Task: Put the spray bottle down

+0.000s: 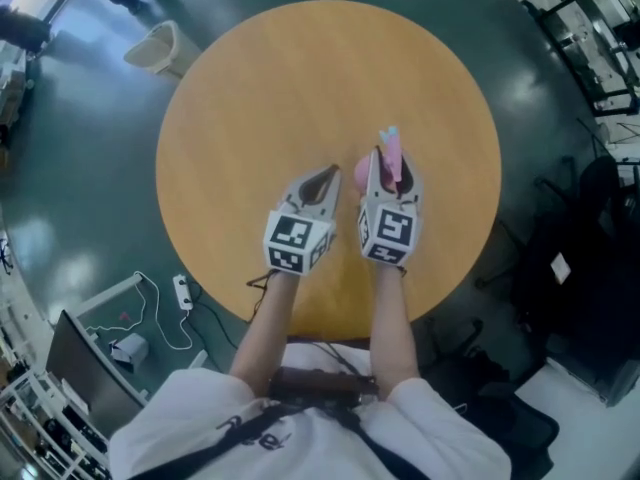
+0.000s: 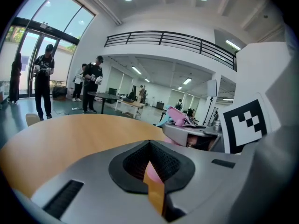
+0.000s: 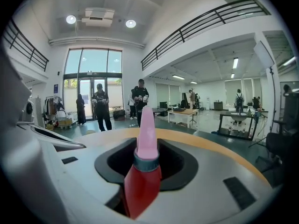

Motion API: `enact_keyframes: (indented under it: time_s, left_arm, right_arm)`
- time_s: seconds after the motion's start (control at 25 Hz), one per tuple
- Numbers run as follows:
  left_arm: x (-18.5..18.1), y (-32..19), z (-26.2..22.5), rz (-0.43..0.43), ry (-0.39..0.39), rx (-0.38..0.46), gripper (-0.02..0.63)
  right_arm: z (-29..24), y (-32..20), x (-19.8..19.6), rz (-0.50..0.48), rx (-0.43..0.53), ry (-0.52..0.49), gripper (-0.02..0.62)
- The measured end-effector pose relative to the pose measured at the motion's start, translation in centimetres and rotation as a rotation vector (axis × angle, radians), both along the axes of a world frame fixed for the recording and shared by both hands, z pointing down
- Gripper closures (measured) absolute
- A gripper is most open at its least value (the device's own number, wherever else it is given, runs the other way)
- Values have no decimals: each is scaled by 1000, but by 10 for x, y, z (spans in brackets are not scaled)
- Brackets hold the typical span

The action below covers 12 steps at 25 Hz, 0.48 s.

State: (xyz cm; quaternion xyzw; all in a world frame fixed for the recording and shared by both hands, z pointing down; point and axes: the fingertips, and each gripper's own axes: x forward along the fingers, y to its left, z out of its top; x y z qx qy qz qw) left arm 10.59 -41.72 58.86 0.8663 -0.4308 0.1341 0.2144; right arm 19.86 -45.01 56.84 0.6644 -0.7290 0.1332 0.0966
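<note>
A pink spray bottle (image 1: 392, 156) with a pale blue nozzle tip stands upright between the jaws of my right gripper (image 1: 386, 175), which is shut on its neck. In the right gripper view the red body, grey collar and pink top of the bottle (image 3: 147, 146) fill the gap between the jaws. The bottle hangs over the near right part of the round wooden table (image 1: 300, 88). My left gripper (image 1: 329, 174) is just to its left, jaw tips together and holding nothing. In the left gripper view, the bottle's pink head (image 2: 177, 116) shows beside the right gripper's marker cube (image 2: 245, 122).
A white bin (image 1: 155, 46) stands on the green floor beyond the table's far left edge. A power strip and cables (image 1: 181, 290) lie near left. Dark chairs and stands (image 1: 590, 228) crowd the right side. People (image 3: 100, 106) stand far off by the glass doors.
</note>
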Motion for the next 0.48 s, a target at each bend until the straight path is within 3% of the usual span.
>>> enact_keyframes:
  time_s: [0.48]
  left_arm:
    - [-11, -10, 35, -34, -24, -81, 592]
  right_arm:
    - [19, -73, 18, -11, 109, 169, 436]
